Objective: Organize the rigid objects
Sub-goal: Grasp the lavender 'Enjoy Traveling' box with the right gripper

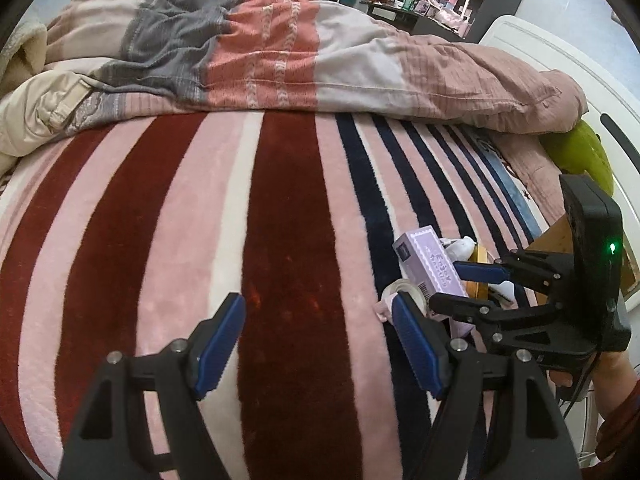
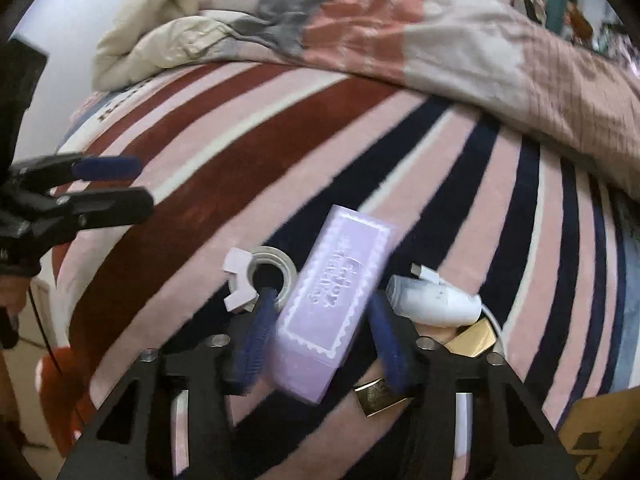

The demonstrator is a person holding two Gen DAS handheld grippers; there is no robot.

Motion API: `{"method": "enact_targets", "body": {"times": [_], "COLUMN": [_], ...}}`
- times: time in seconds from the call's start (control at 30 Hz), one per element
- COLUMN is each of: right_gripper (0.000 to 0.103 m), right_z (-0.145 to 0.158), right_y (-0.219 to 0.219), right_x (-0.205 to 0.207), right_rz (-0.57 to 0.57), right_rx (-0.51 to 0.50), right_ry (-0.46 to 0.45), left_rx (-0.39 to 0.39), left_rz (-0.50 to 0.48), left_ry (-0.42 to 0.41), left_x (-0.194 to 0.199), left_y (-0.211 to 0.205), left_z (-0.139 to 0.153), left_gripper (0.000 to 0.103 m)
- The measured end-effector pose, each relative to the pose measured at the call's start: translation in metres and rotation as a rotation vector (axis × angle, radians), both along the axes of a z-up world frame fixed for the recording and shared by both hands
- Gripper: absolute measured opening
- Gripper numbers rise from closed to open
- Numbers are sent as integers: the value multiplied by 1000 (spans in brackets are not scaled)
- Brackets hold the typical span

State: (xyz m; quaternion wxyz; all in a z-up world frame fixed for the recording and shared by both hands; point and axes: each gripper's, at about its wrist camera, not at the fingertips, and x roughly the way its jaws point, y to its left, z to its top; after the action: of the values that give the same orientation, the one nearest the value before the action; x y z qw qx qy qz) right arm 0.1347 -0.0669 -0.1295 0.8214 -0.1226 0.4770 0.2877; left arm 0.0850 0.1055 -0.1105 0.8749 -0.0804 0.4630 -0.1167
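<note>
A lilac box [image 2: 330, 304] with embossed lettering sits between the blue pads of my right gripper [image 2: 324, 320], which closes on its sides and holds it tilted over the striped blanket [image 2: 224, 168]. The box also shows in the left wrist view [image 1: 430, 266]. Beside it lie a clear tape roll [image 2: 276, 276], a white charger with cable [image 2: 432, 300] and a gold-coloured object [image 2: 472, 340]. My left gripper [image 1: 318, 344] is open and empty, low over a dark red stripe, left of the pile. It shows in the right wrist view [image 2: 120, 184].
A rumpled pink, grey and cream quilt [image 1: 280, 52] covers the far half of the bed. A green plush [image 1: 580, 152] lies by the white bed frame [image 1: 560, 52] at right. A brown cardboard piece [image 1: 554, 240] stands behind the right gripper.
</note>
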Motion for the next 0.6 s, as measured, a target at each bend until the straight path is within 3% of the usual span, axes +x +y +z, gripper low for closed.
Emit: {"method": "enact_targets", "body": {"times": [0.2,0.4,0.6], "right_gripper": [41,32,31], "right_z": [-12,0,59], "right_y": [-4,-10,-25], "right_x": [5,-9,-42], "right_rz": [-7,2,98], "right_rx": [10,-3,78], "right_ry": [113,22,-58], "left_rx": [-4,-26,-126], "left_rz": [-5,-43,-121], "left_ry": [-5,-20,-62], "left_x": [1,-4,-6], "left_y": [-6,-21,-54], "left_z": [5,23,61], "left_gripper": [73,73,73]}}
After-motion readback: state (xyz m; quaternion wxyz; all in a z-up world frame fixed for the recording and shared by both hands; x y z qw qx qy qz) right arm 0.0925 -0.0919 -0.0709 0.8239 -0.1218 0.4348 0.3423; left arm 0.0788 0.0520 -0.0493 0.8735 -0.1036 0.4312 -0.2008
